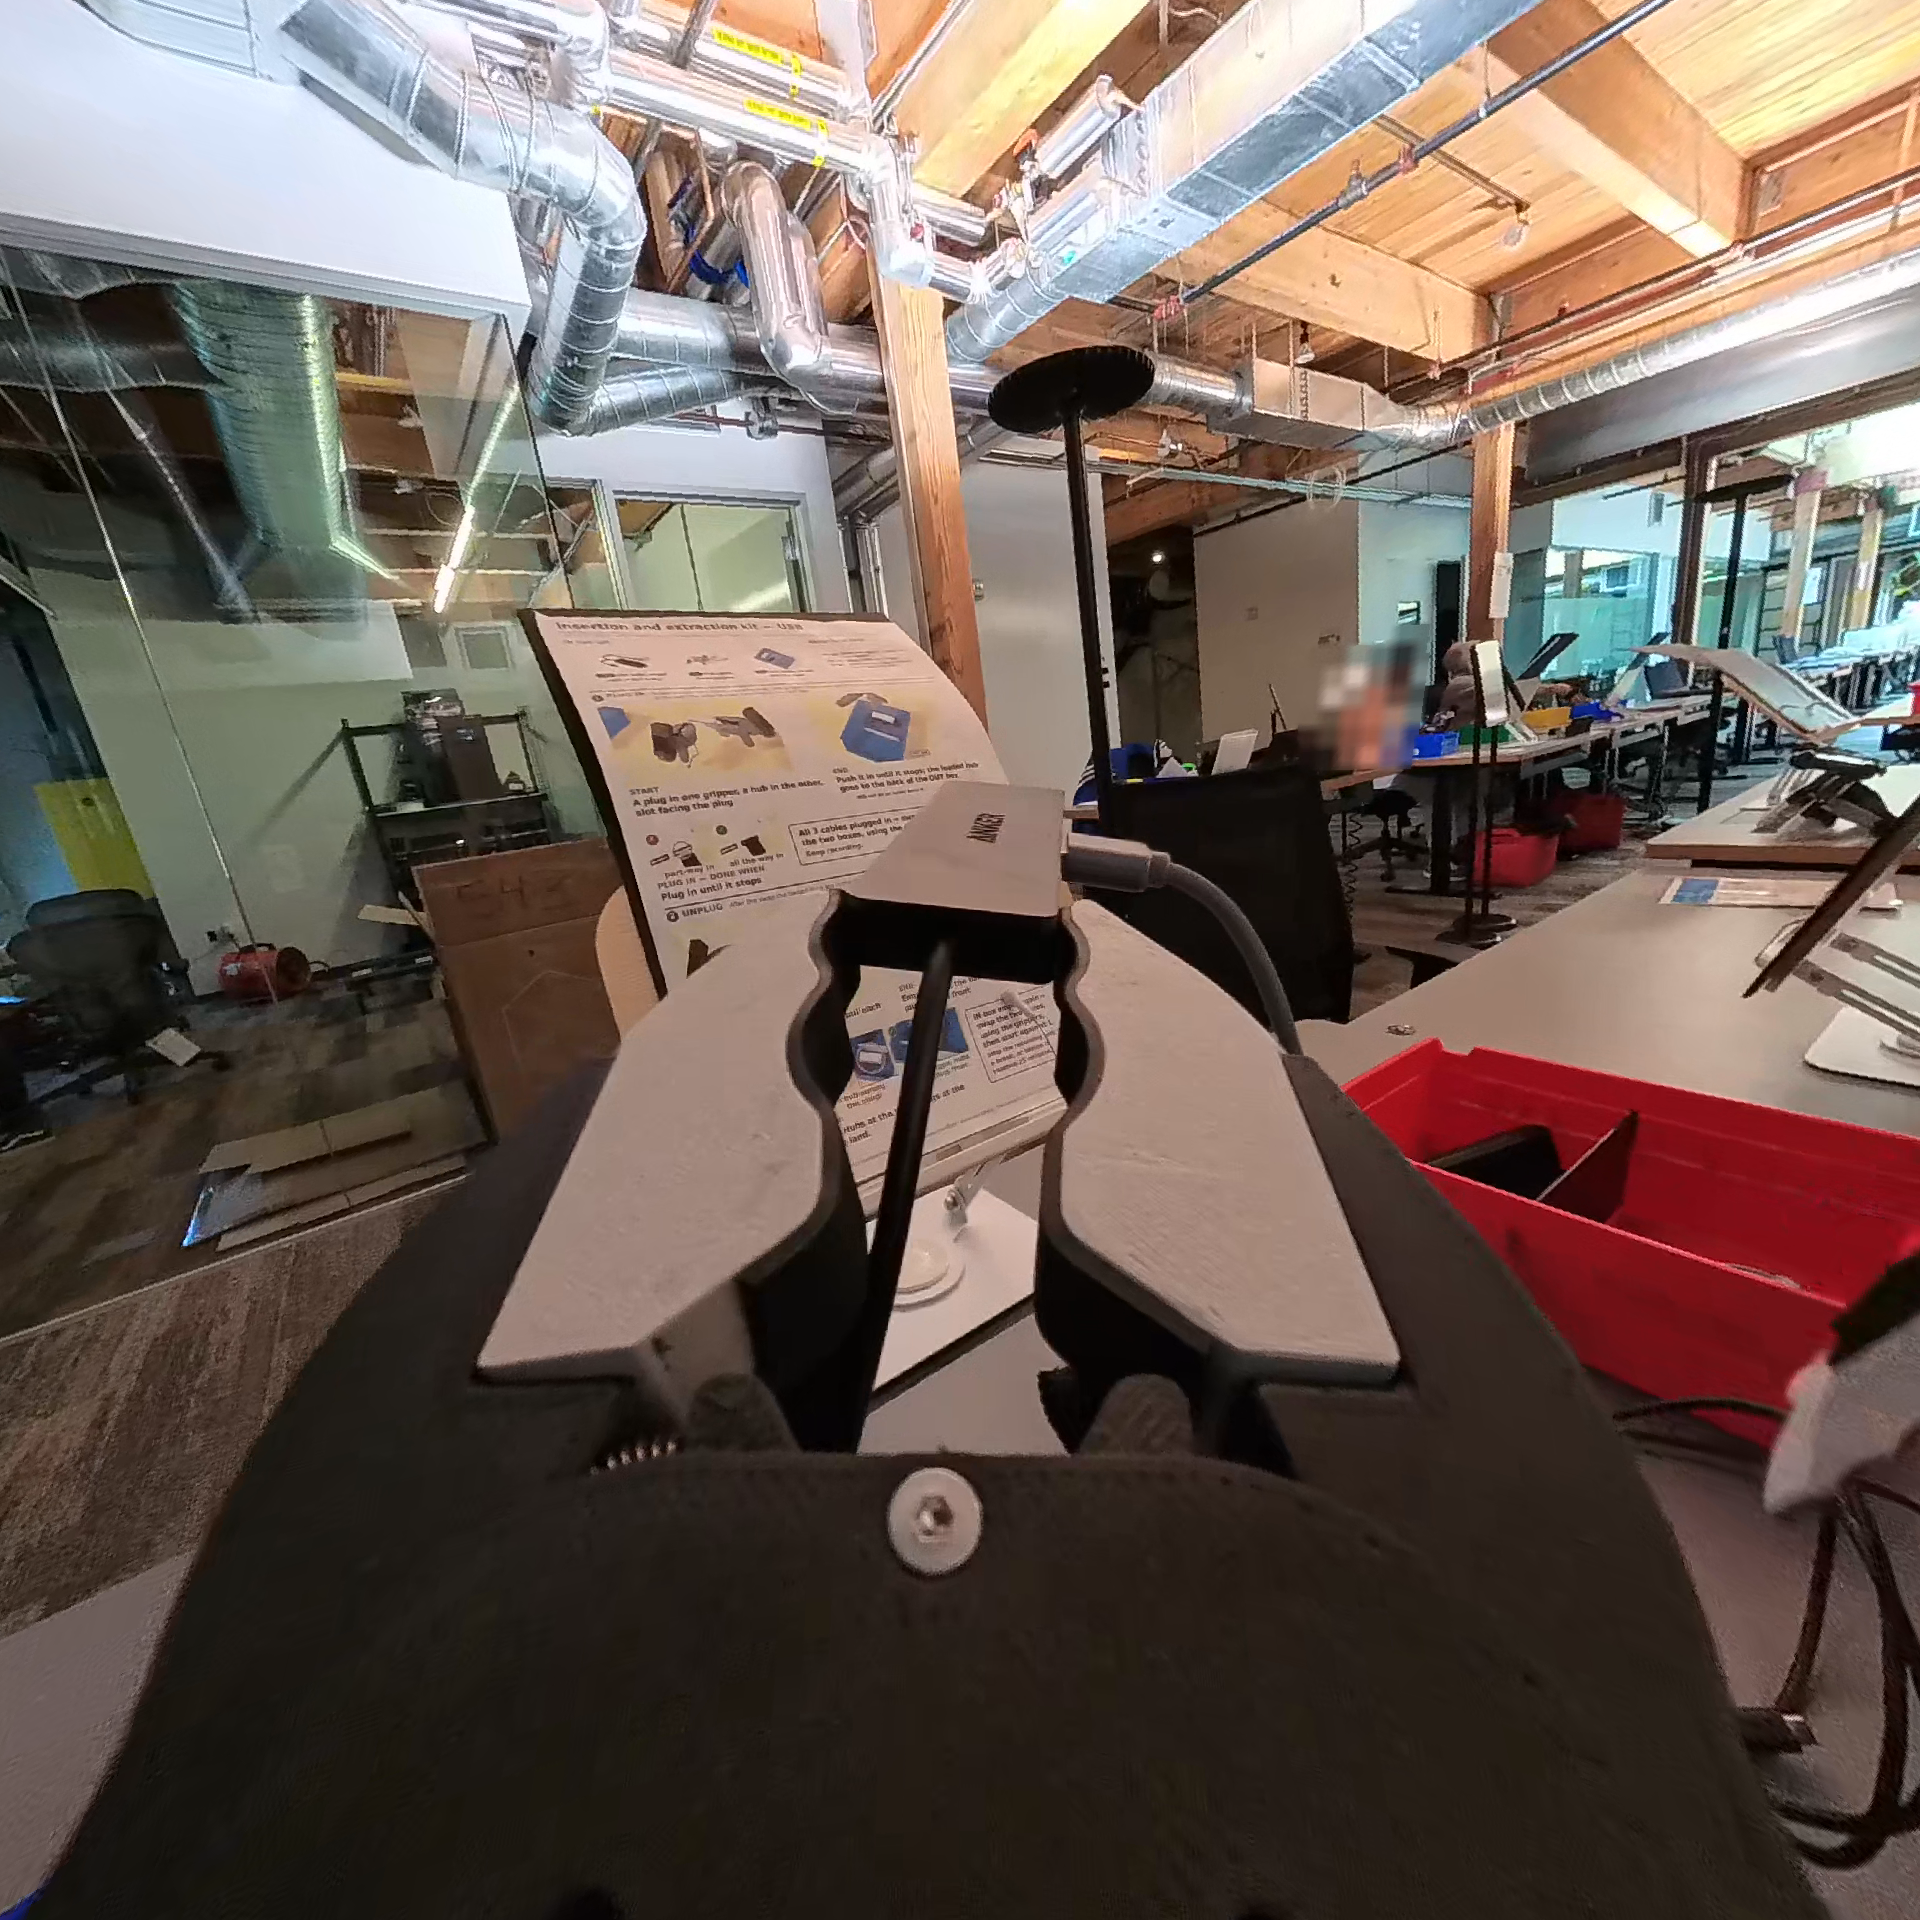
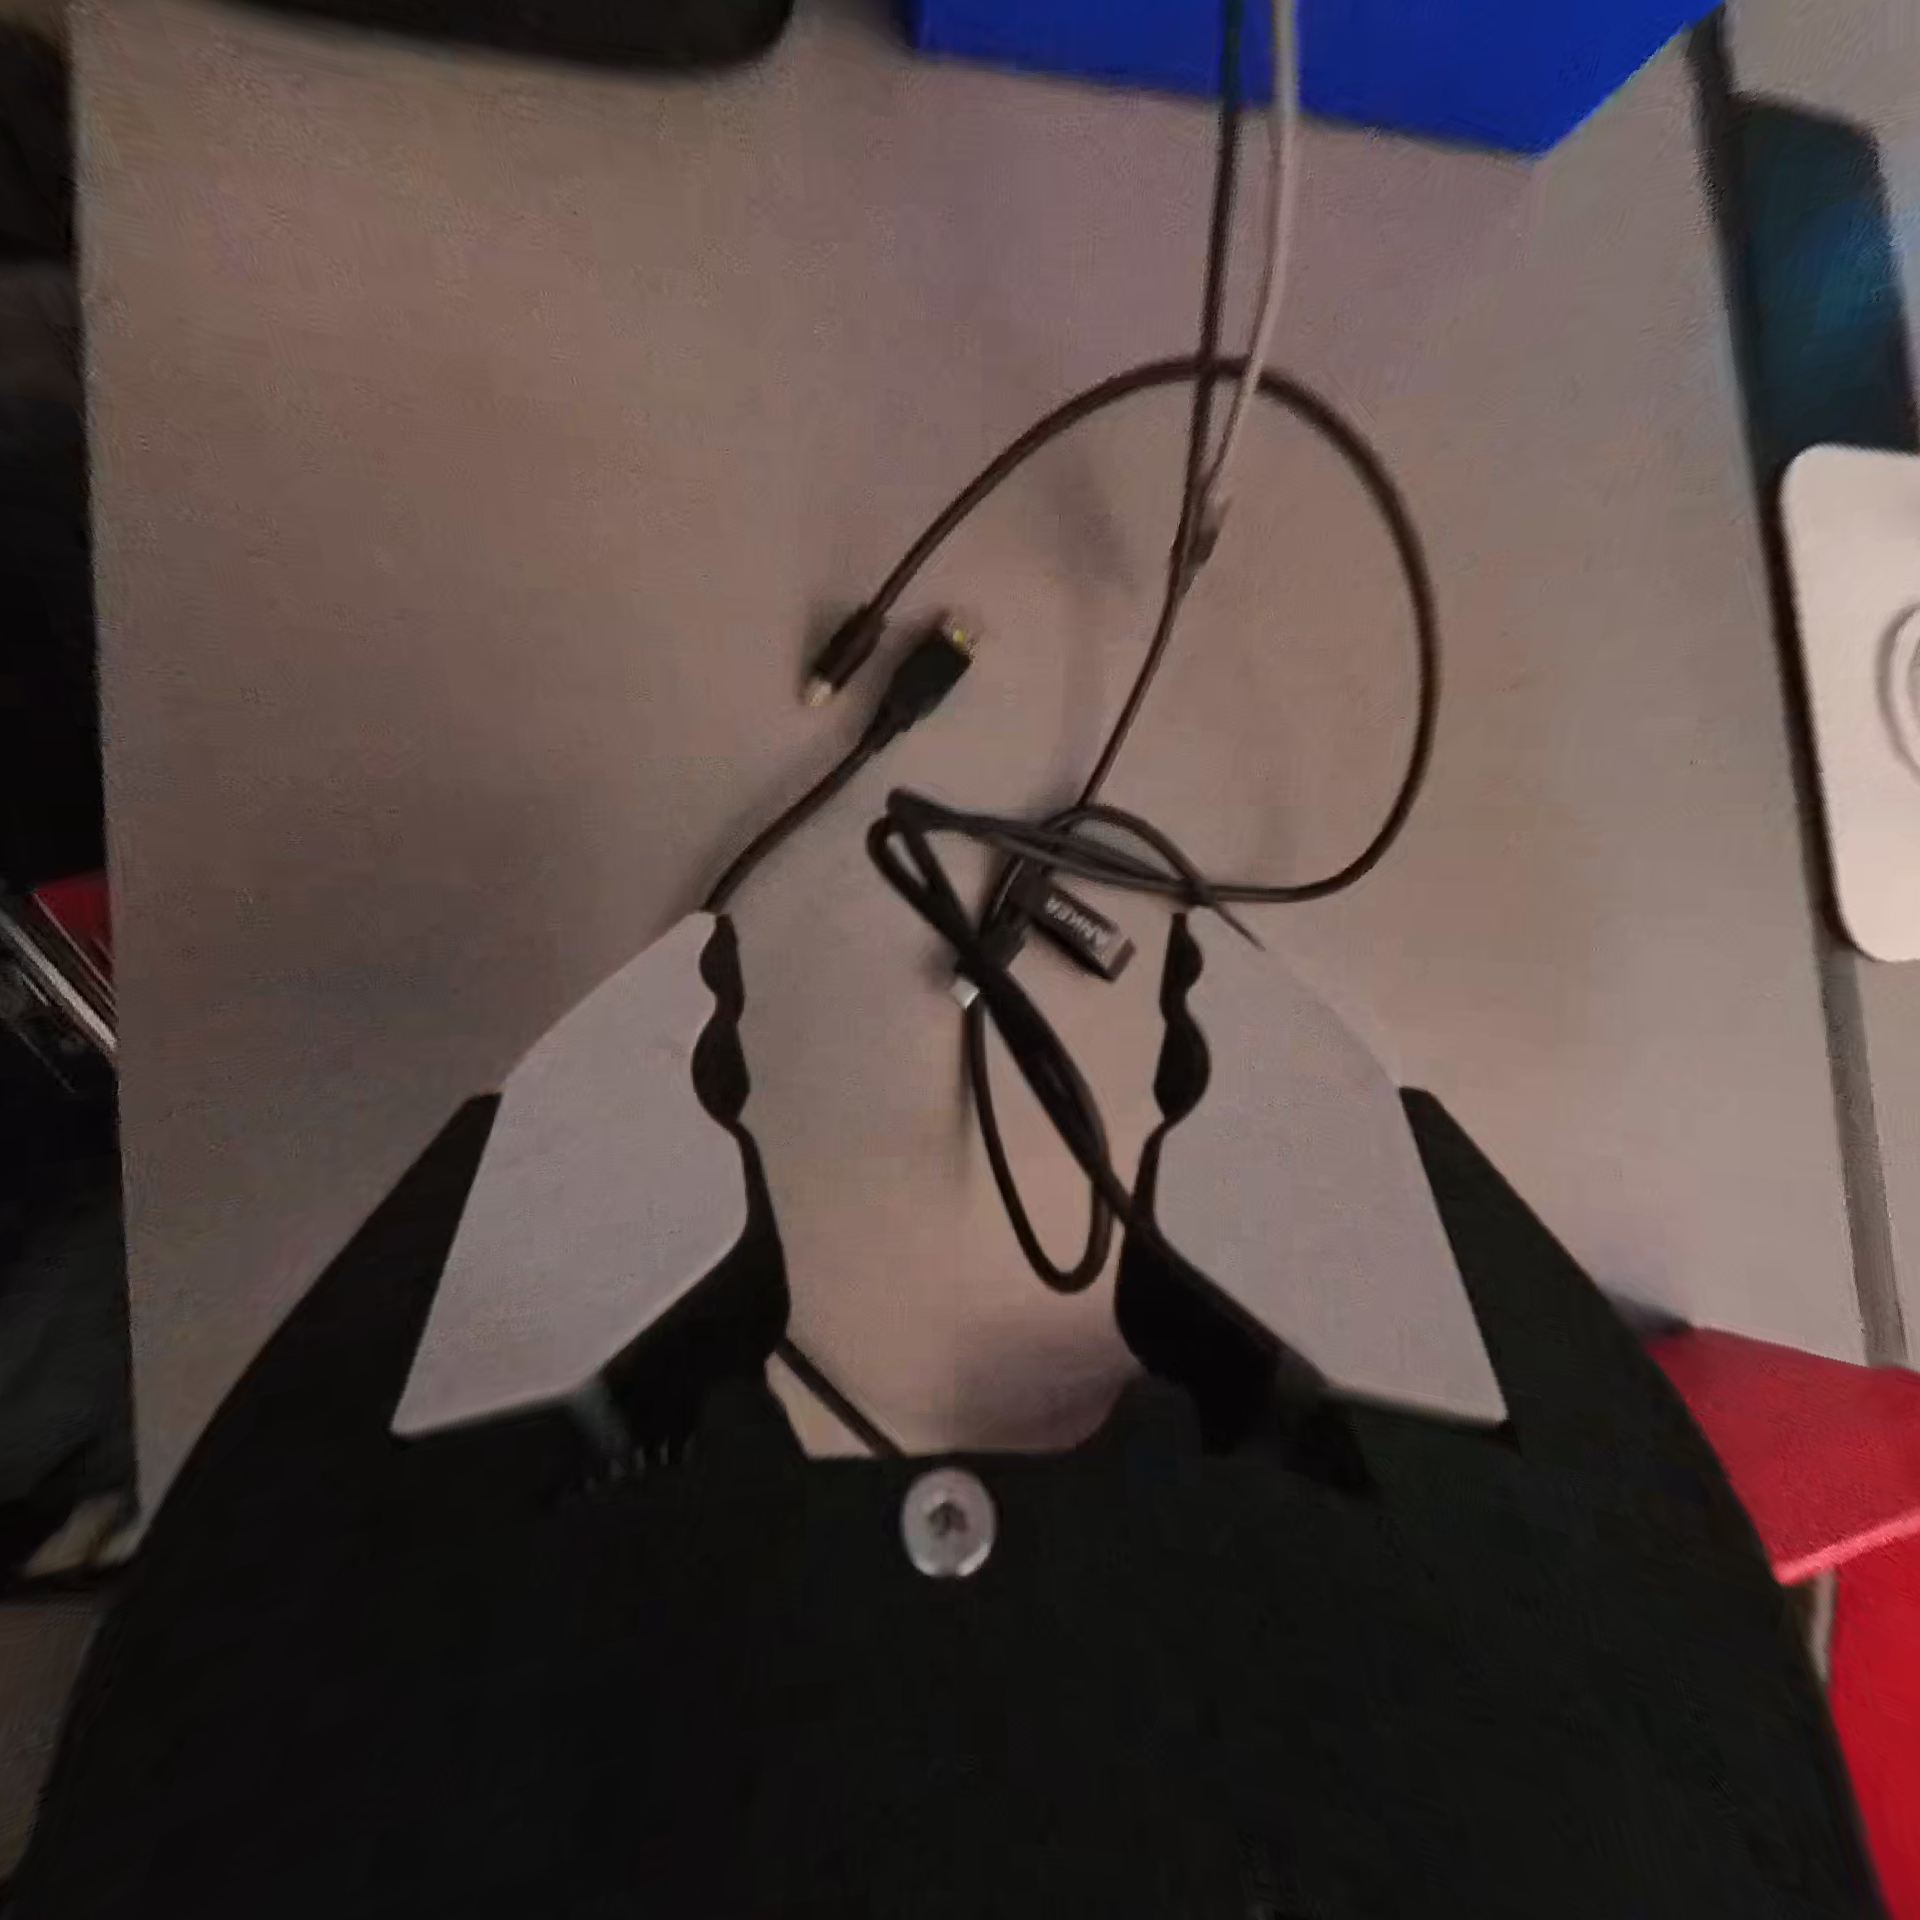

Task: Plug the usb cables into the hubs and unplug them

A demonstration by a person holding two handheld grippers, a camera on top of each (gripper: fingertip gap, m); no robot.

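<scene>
Grey cable [image 1: 1226, 914] already sits plugged into the hub [image 1: 966, 862] clenched in the left gripper [image 1: 951, 935], while the right gripper [image 2: 945, 935], fingers spread empty, hovers over loose cables [image 2: 997, 904] on the tabletop [image 2: 468, 468], still to plug.

open-plan office/lab | exposed ducts [image 1: 582, 208] | timber beams [image 1: 1351, 281] | desk rows [image 1: 1662, 727] | glass partition [image 1: 260, 623]
</scene>
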